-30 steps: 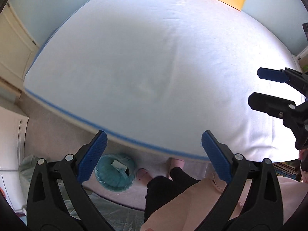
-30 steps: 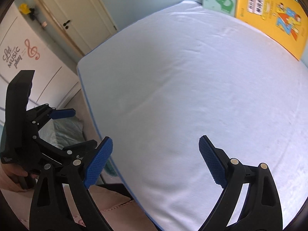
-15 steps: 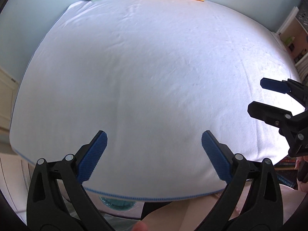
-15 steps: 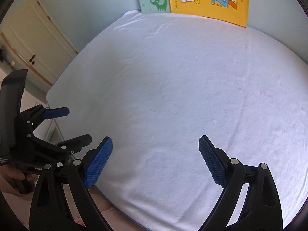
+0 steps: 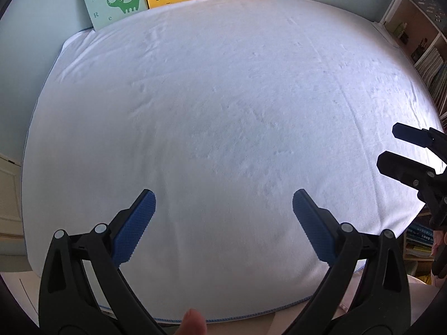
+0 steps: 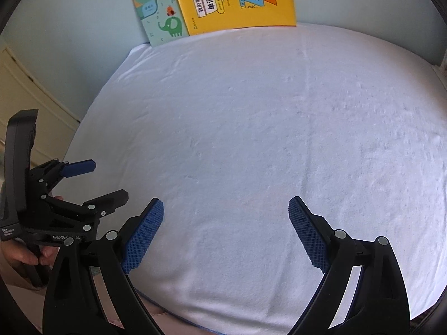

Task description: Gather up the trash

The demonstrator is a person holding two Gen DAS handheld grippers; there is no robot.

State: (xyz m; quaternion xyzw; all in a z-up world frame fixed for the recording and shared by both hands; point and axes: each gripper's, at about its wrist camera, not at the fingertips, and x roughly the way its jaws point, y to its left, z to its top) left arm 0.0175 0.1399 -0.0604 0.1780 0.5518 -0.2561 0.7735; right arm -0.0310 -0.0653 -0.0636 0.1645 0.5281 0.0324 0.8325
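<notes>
A bed with a white sheet (image 5: pixel 223 111) fills both views; it also shows in the right wrist view (image 6: pixel 265 139). I see no trash on it. My left gripper (image 5: pixel 223 203) is open and empty above the sheet near its front edge; it also shows at the left of the right wrist view (image 6: pixel 107 181). My right gripper (image 6: pixel 226 212) is open and empty over the sheet; it also shows at the right edge of the left wrist view (image 5: pixel 391 146). The teal bin is not in view now.
A yellow book (image 6: pixel 237 0) and a green elephant book (image 6: pixel 162 19) lean on the pale blue wall at the bed's head. A bookshelf (image 5: pixel 424 42) stands at the bed's right. A cream cupboard (image 6: pixel 25 103) stands at the left.
Both cameras have tilted up and swung toward the bed's head. The teal bin and floor have dropped out of the left wrist view; the books have come into view. Both grippers stay open.
</notes>
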